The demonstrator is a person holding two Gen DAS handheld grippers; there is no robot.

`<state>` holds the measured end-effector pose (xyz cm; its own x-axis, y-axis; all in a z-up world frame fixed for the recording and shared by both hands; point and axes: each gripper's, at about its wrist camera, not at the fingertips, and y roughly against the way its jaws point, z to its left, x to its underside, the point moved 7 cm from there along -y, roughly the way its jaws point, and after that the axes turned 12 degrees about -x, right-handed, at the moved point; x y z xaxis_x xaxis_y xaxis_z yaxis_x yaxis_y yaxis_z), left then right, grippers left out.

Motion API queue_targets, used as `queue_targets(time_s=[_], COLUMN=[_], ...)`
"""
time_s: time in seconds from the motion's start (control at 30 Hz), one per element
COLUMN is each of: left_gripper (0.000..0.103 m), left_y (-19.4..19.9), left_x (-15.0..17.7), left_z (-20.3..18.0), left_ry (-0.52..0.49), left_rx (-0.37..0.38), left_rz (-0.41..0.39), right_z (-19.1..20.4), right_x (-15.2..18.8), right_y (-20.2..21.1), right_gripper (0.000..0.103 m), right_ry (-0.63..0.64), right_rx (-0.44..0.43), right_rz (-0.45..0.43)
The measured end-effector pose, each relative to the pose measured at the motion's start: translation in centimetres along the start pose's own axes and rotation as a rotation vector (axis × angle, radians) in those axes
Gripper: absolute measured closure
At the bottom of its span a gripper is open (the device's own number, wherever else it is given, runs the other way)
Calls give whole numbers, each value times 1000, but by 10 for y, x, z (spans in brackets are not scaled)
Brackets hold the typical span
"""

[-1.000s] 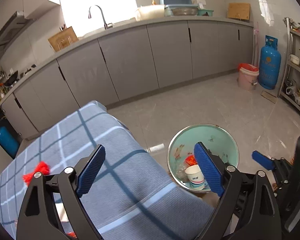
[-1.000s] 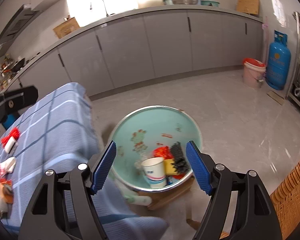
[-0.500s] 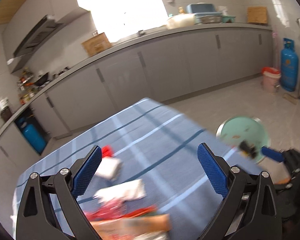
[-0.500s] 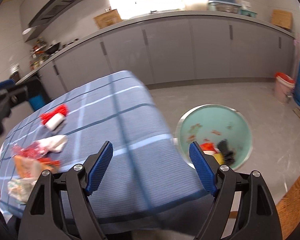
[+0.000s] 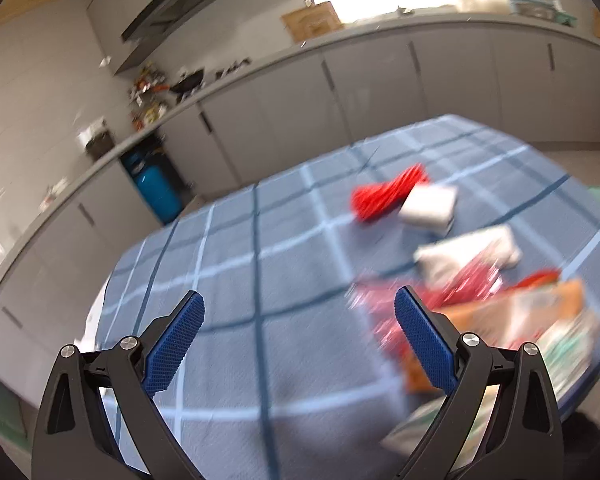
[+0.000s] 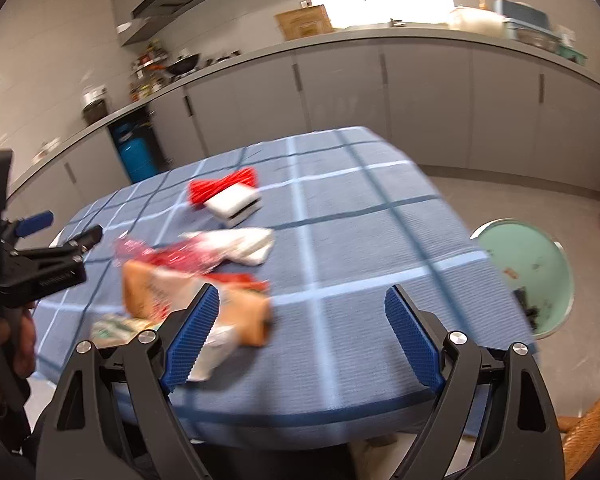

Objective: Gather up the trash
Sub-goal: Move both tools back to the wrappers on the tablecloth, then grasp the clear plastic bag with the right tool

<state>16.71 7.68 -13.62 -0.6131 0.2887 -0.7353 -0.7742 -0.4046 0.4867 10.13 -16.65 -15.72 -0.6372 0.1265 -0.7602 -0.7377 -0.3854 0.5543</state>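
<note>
Since a second ago we have swung both tongs away from the bin [image 6: 540, 276] and back over the tabletop [image 6: 340, 216], so the trash now fills both views. The left tongs [image 5: 300, 344] are spread and hold nothing. The right tongs [image 6: 302, 338] are opening, also with nothing between the pads. We judge they are wide because each must take a loose piece next.

The trash lies together on the blue check cloth: a red brush [image 6: 224, 186] touching a white block [image 6: 234, 202], a crumpled tissue [image 6: 240, 242], a red wrapper [image 6: 168, 256] and an orange packet [image 6: 192, 300]. The bin stands on the floor just beside the tabletop, probably so that a drop is short.
</note>
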Motion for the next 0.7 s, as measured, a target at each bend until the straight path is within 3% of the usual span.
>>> queue_targets(time_s=[0.2,0.7], left_gripper=[9,8], left_y=[-13,-6], left_x=[32,43], left_z=[11,-14], left_ry=[26,-2], left_rx=[7,45], left_rz=[74,64], right_z=[29,49], right_x=[9,28], right_y=[-10,-39], right_gripper=[19,23], right_ry=[33,28], right_rx=[-41,-78], right_rz=[35,132])
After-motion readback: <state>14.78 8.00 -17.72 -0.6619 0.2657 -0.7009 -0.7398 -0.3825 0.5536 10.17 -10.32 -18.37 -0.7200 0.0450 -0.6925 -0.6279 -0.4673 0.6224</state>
